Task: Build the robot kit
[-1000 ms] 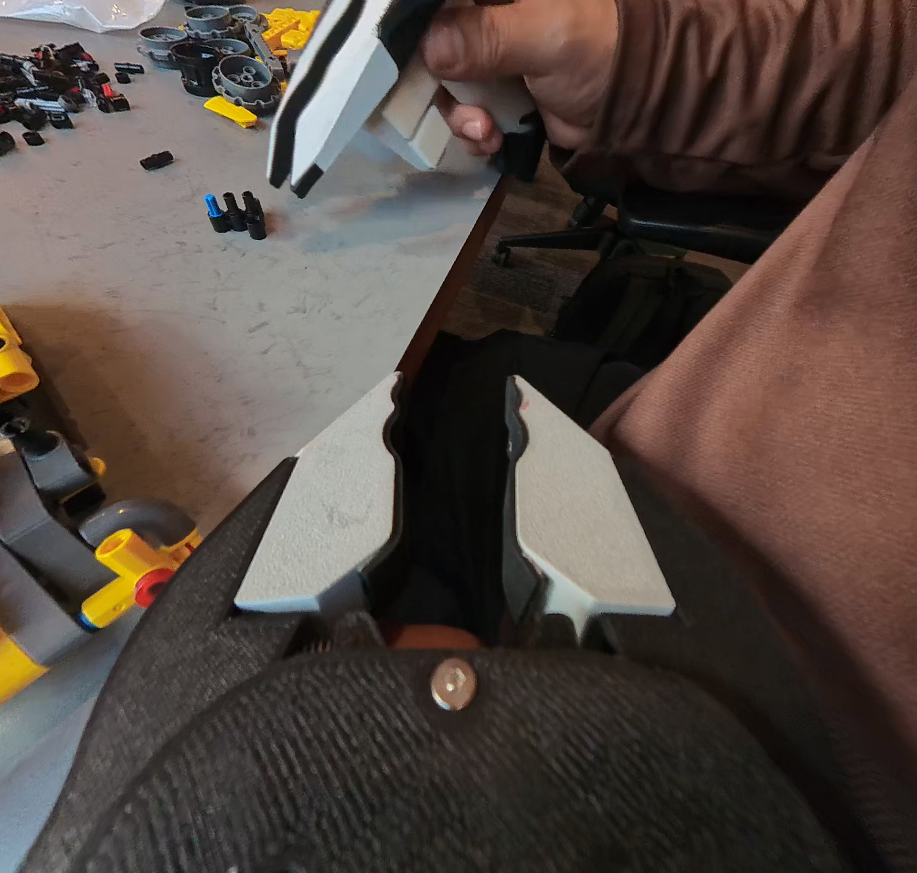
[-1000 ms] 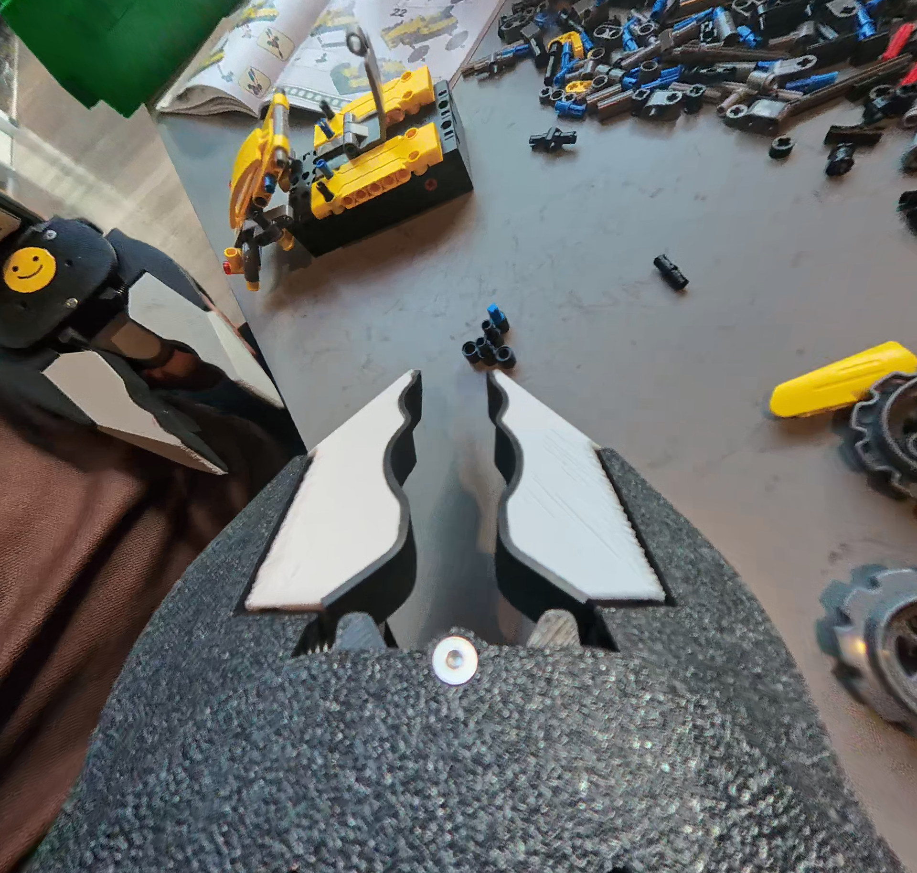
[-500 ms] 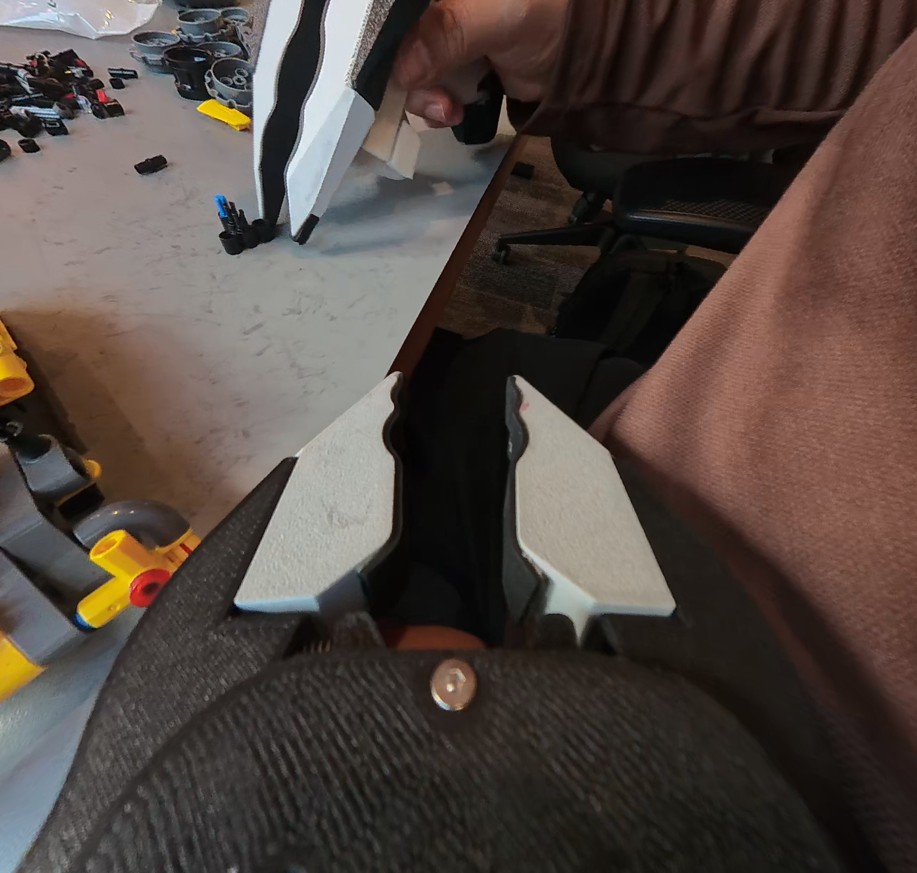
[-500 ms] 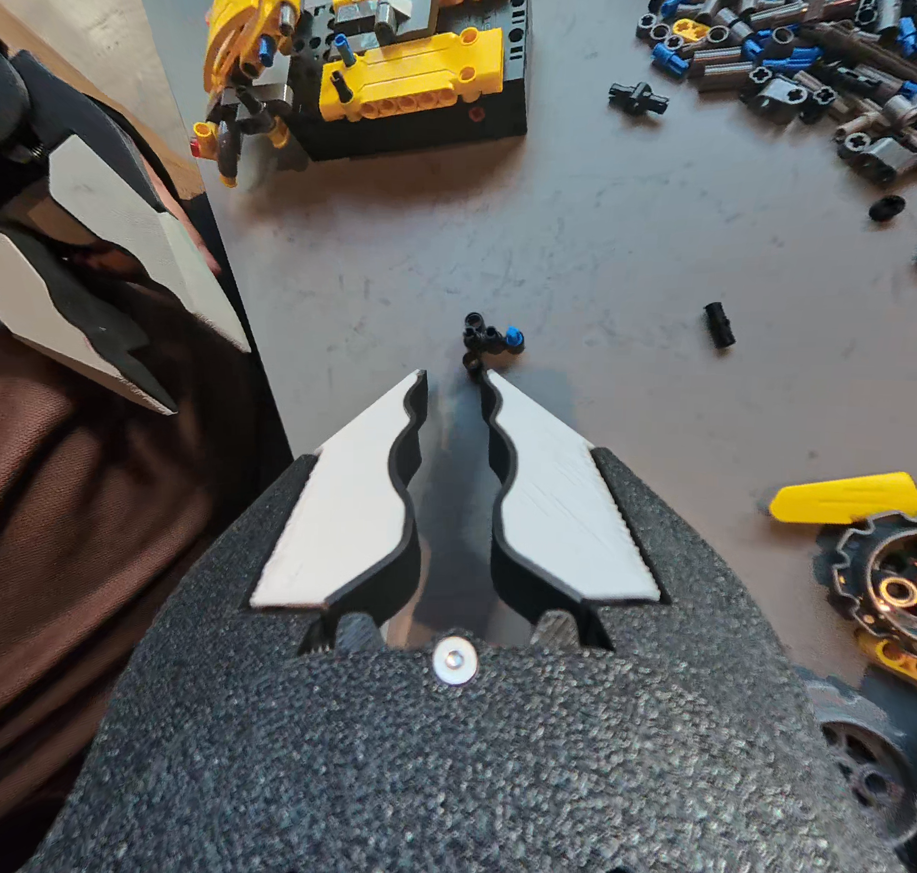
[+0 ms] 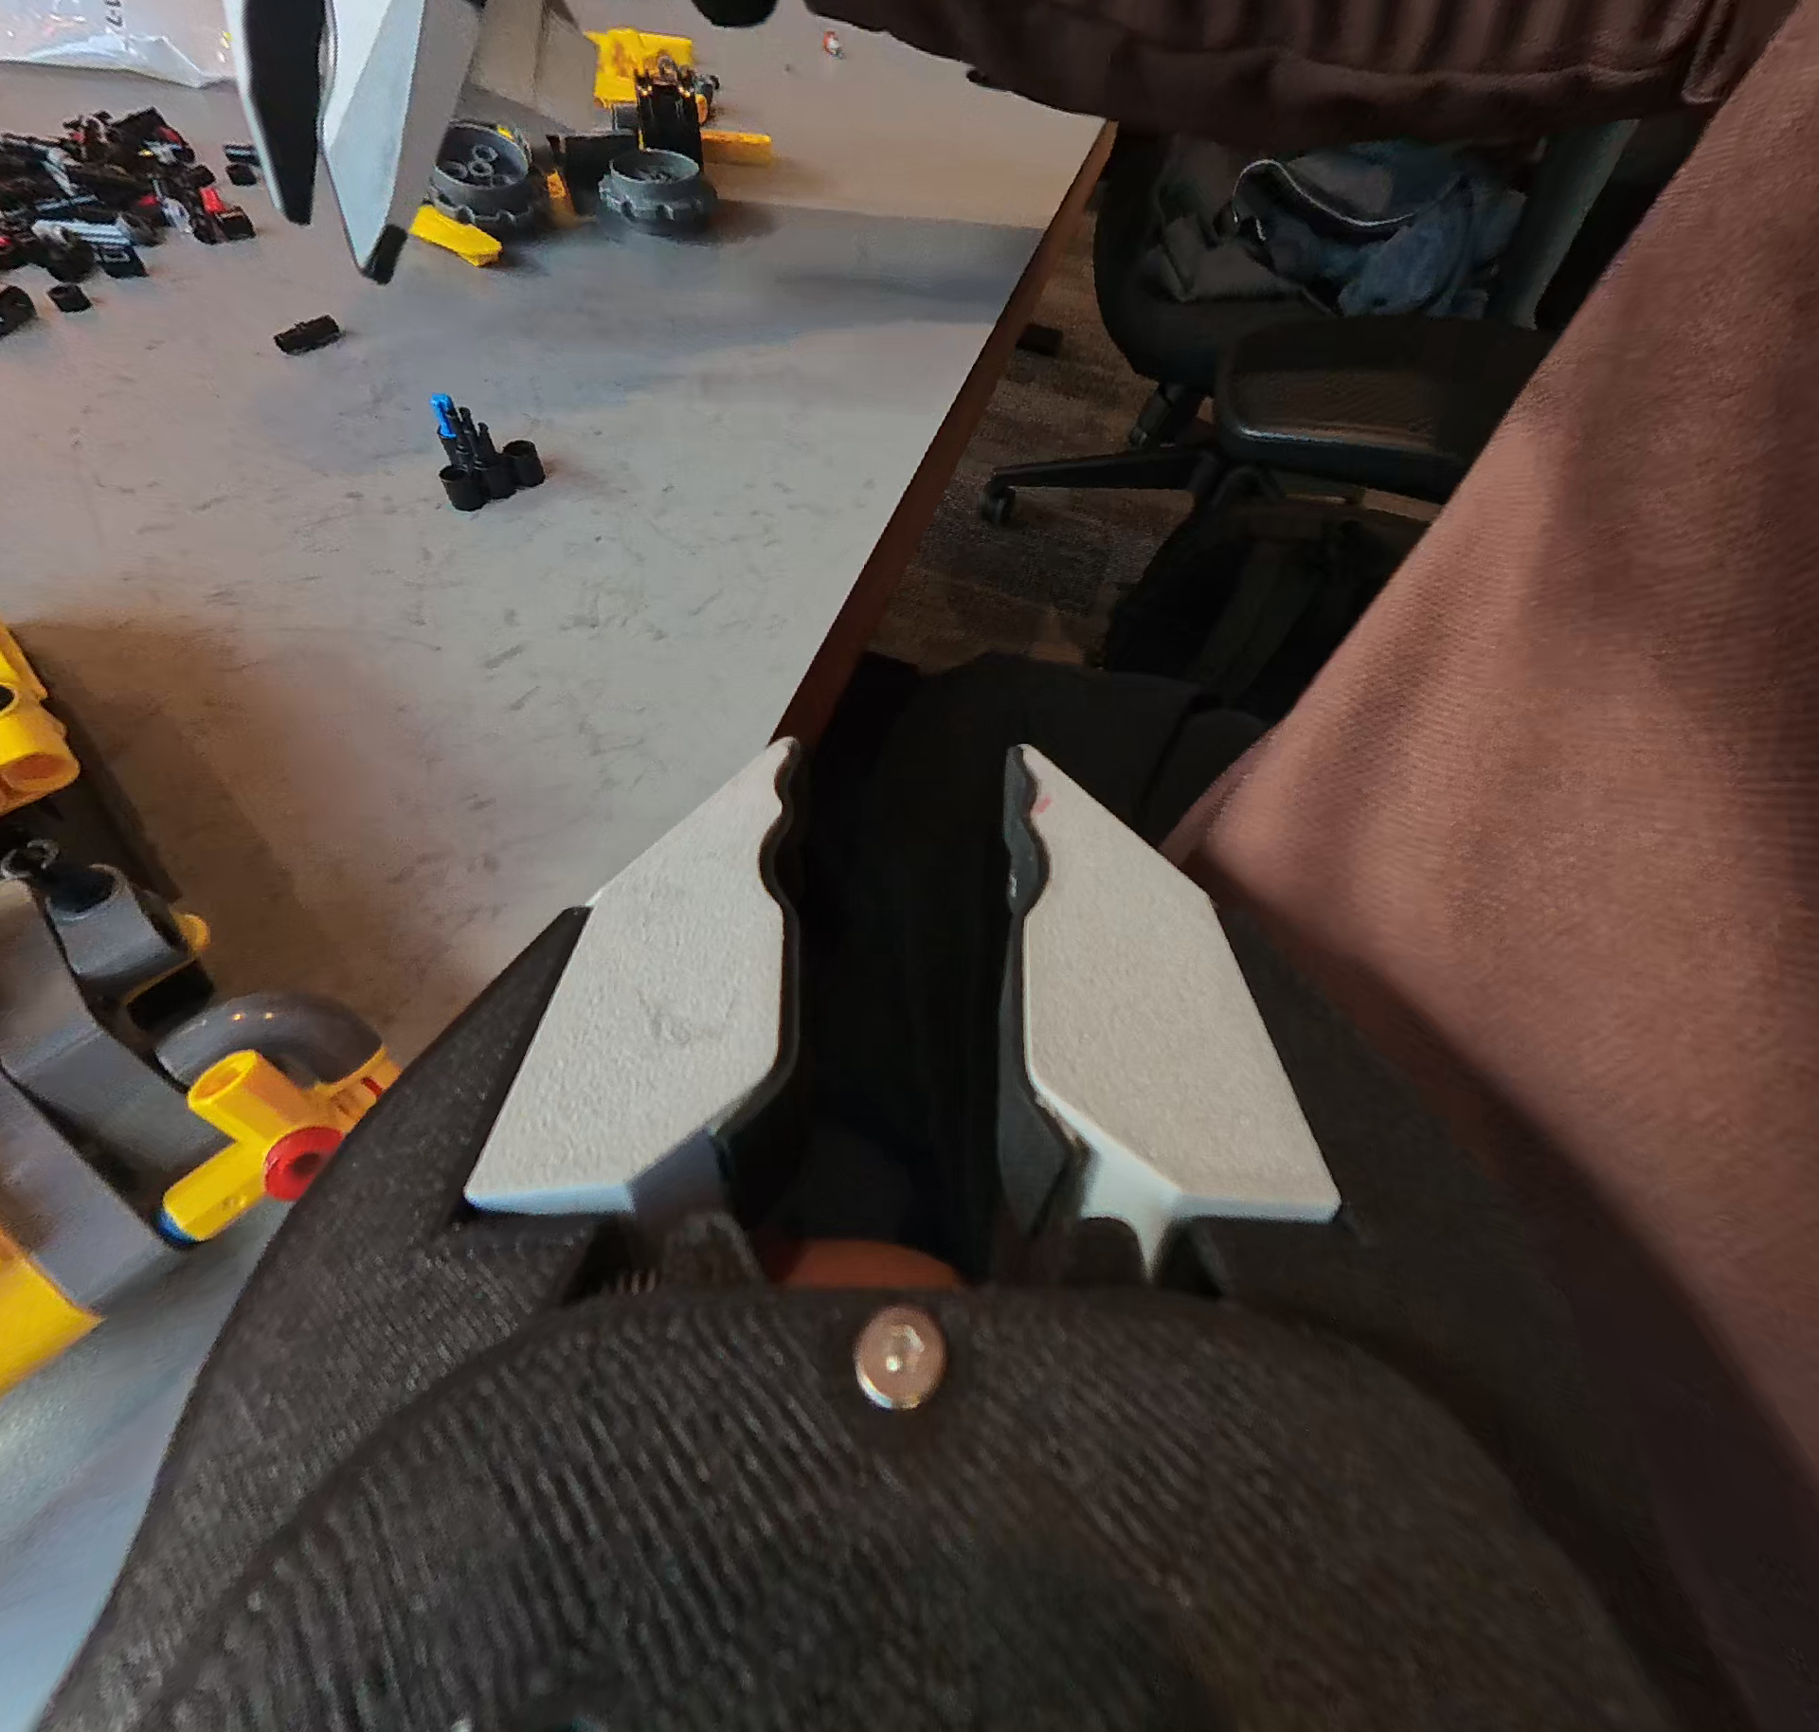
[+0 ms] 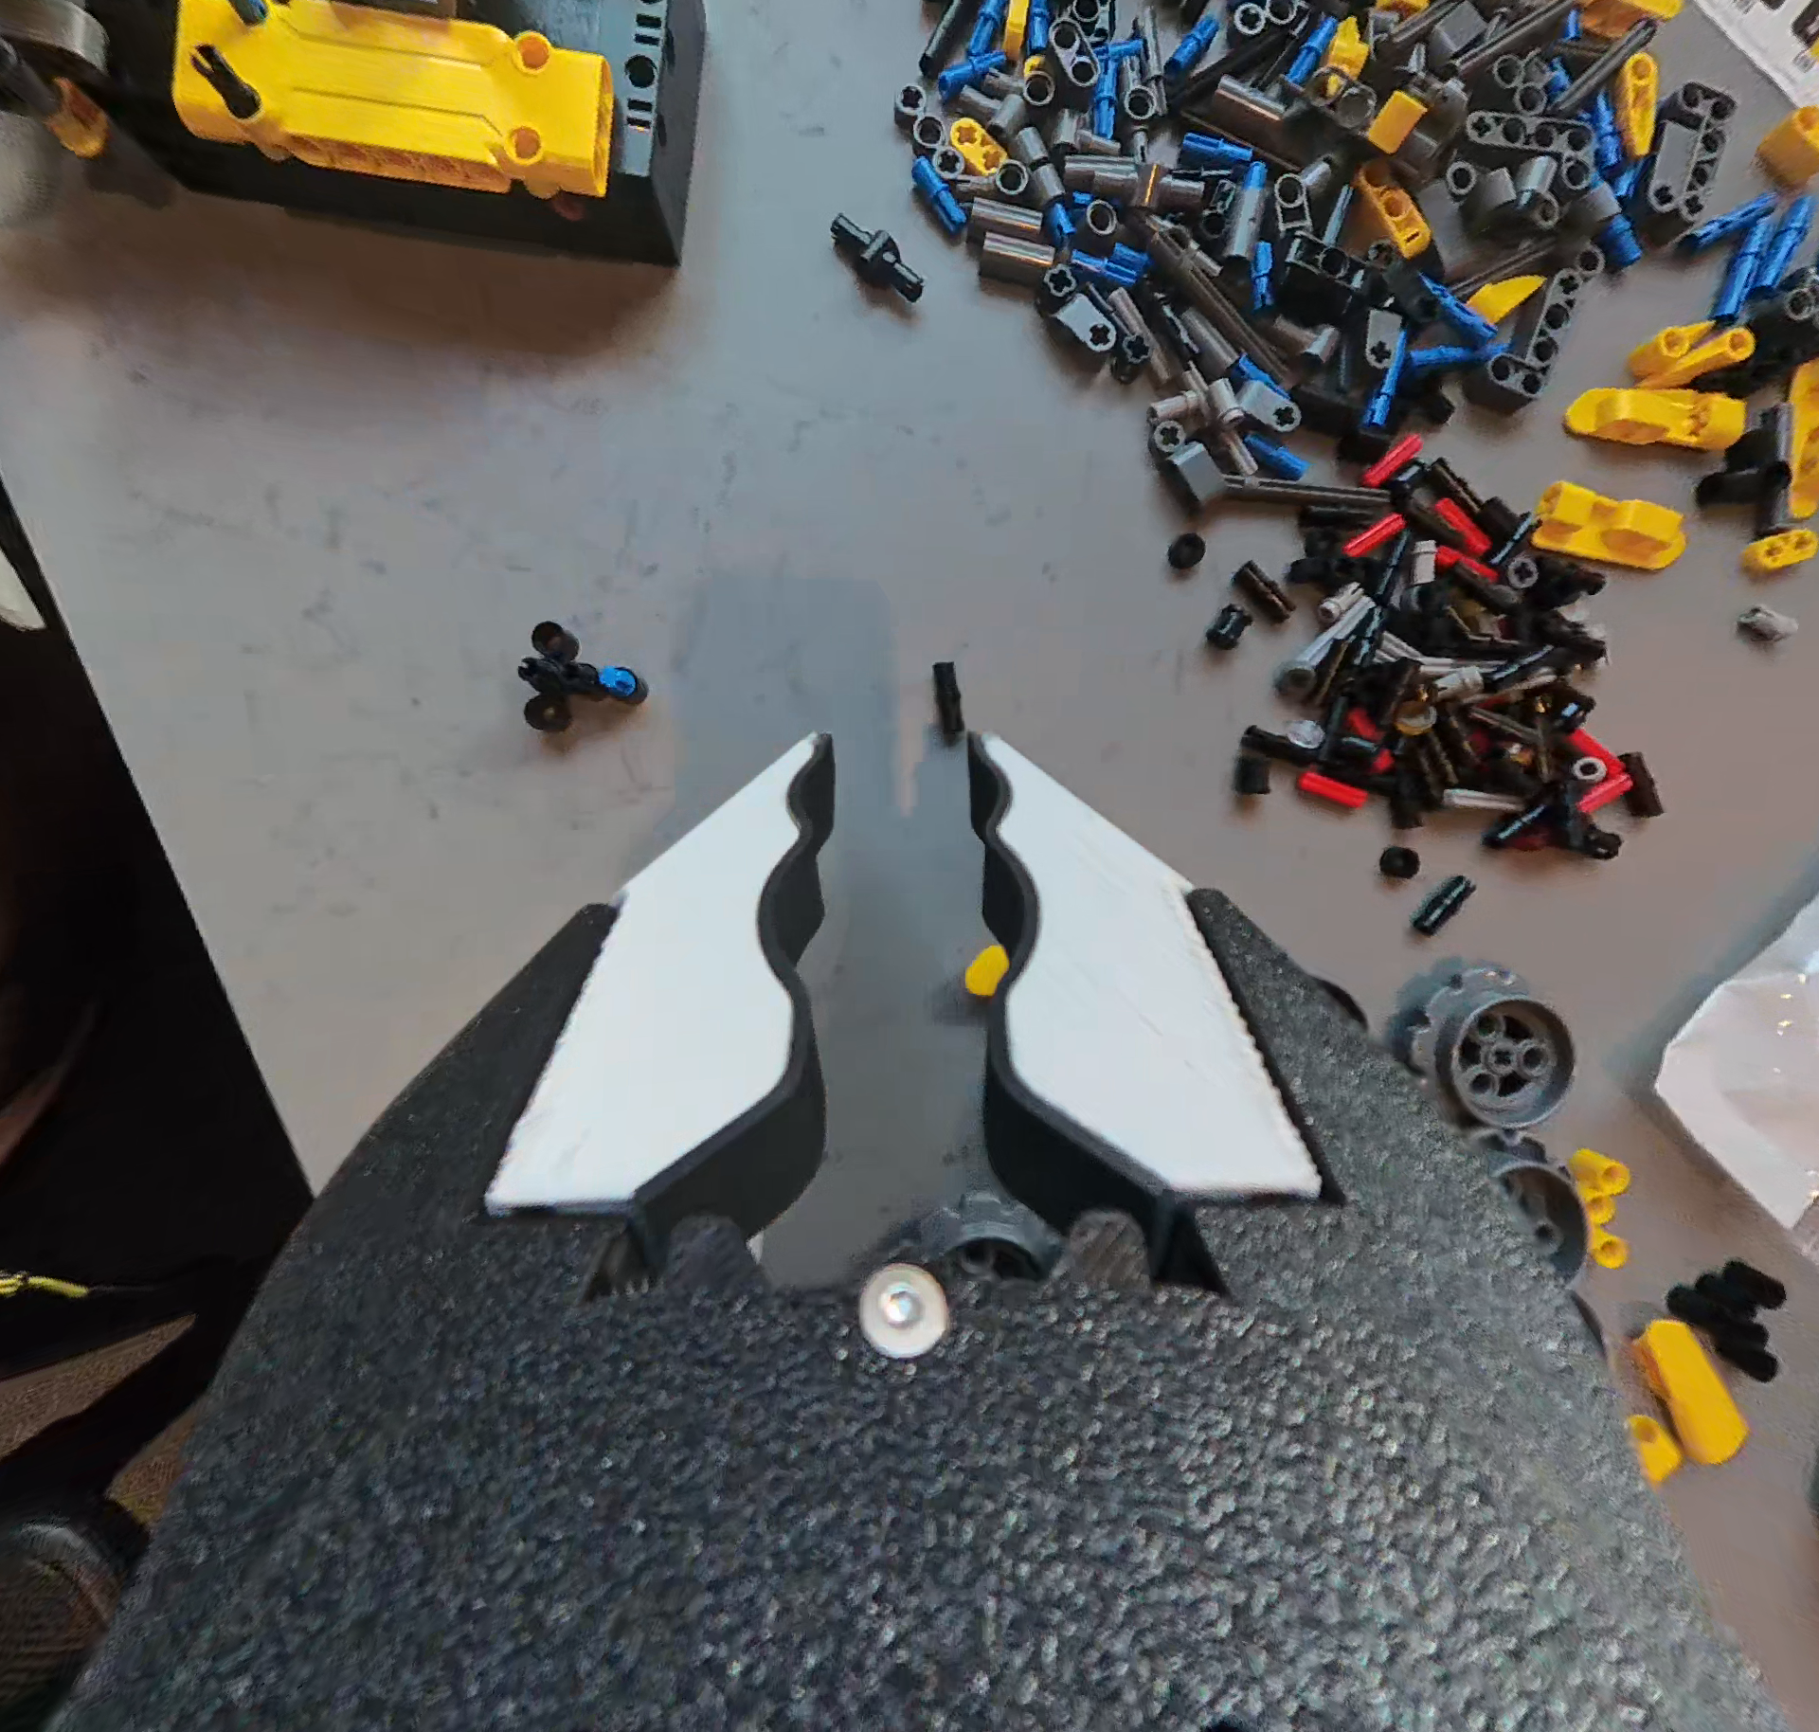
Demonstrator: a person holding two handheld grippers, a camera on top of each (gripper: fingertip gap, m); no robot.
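My right gripper is open and empty above the grey table, with a single black pin just ahead of its right fingertip. A small black connector cluster with a blue pin lies to its left; it also shows in the left wrist view. My left gripper is open and empty, held off the table's near edge over dark clothing. The right gripper shows far off in the left wrist view, held by a hand above the table.
A part-built yellow and black model stands at the far left. A heap of blue, grey, yellow, black and red pieces fills the right. Grey wheel hubs and a plastic bag lie near right. An office chair stands beyond the table edge.
My right gripper has risen and moved right, away from the connector cluster toward the single black pin. The cluster has turned a little on the table. My left gripper has stayed put.
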